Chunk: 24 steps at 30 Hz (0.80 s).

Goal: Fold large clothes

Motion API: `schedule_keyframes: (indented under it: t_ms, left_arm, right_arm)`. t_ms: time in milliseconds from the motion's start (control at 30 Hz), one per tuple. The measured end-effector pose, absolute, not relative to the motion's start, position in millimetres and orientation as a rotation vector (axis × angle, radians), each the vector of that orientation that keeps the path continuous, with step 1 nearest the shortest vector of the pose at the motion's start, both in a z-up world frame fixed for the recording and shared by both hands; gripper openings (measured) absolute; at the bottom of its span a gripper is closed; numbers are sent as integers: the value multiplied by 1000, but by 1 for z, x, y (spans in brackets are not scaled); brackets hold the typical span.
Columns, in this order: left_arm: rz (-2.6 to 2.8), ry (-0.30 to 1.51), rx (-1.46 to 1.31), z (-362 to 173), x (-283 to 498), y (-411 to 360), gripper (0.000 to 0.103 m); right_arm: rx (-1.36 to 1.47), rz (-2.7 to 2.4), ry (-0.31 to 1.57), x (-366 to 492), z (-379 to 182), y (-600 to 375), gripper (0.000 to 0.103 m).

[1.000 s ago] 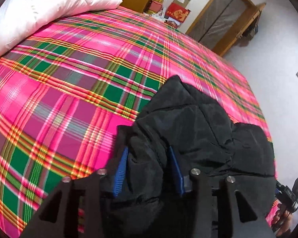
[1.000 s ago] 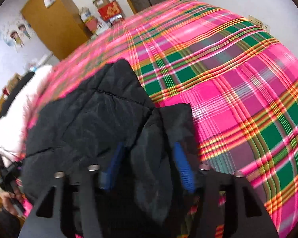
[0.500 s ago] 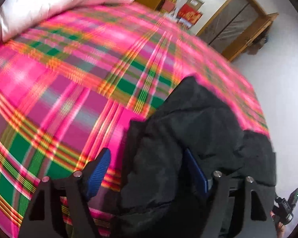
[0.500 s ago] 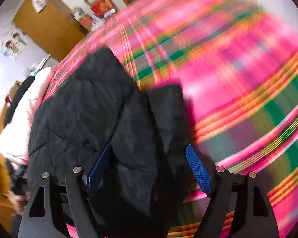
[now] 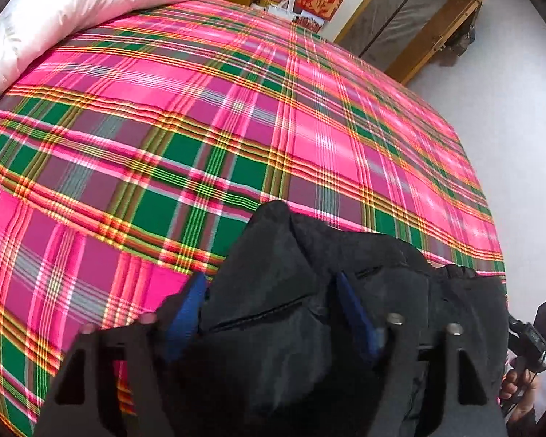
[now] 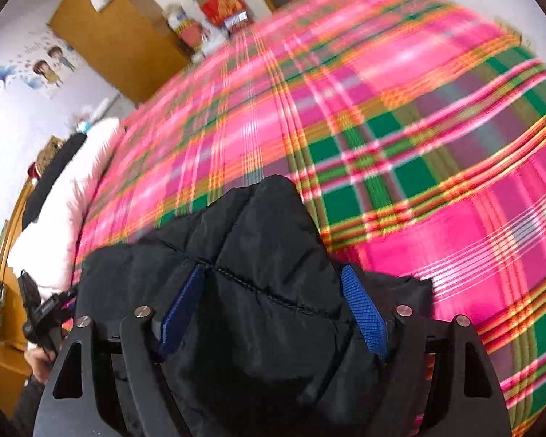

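Jacket [image 5: 309, 309], black and puffy, lies low in both frames on the plaid bed [image 5: 236, 127]. Left tool [image 5: 269, 313] and right tool [image 6: 273, 309] each clamp its bulk; it looks soft, slippery, best gripped at seams.

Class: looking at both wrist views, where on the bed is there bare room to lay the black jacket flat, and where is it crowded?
Free: the plaid bedspread between the white duvet and the black jacket. Crowded: the near edge, where the jacket bunches between both grippers' fingers.

My count: one black jacket [image 5: 309, 313], one plaid bed [image 5: 200, 127], one white pillow [image 5: 65, 11], my two grippers, left [image 5: 269, 302] and right [image 6: 273, 306].
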<state>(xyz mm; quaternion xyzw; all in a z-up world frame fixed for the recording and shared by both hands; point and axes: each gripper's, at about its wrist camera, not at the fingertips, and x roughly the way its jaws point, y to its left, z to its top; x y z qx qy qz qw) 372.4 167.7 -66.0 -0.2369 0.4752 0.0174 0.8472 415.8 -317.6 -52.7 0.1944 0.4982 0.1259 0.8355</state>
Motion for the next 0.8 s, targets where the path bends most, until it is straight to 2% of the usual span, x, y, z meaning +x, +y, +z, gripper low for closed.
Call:
schedule_keyframes:
  t_ms: [33,67,133,267,300,800]
  left_arm:
    - [34,985,-475,-62,372,163,48]
    - [43,949,-440,-55,369,157,45]
    - [50,883,-392,-48,366,149,39]
    - [81,913,-373,-81,376,145,38]
    - [106,911,-366,-89,377,145,36]
    - [161,883,-324,-117,383,137,38]
  right_arm:
    - [407,254,1047,414,-50,-317,25]
    - [380,216,1009,408,-43,-317,16]
    - [357,186,975,406,-42,-319,14]
    - [315,114,1036,417,-80,-314,14]
    - [303,103,1040,418,-87,-311,14]
    - [257,84,1034,419,-114,-302,14]
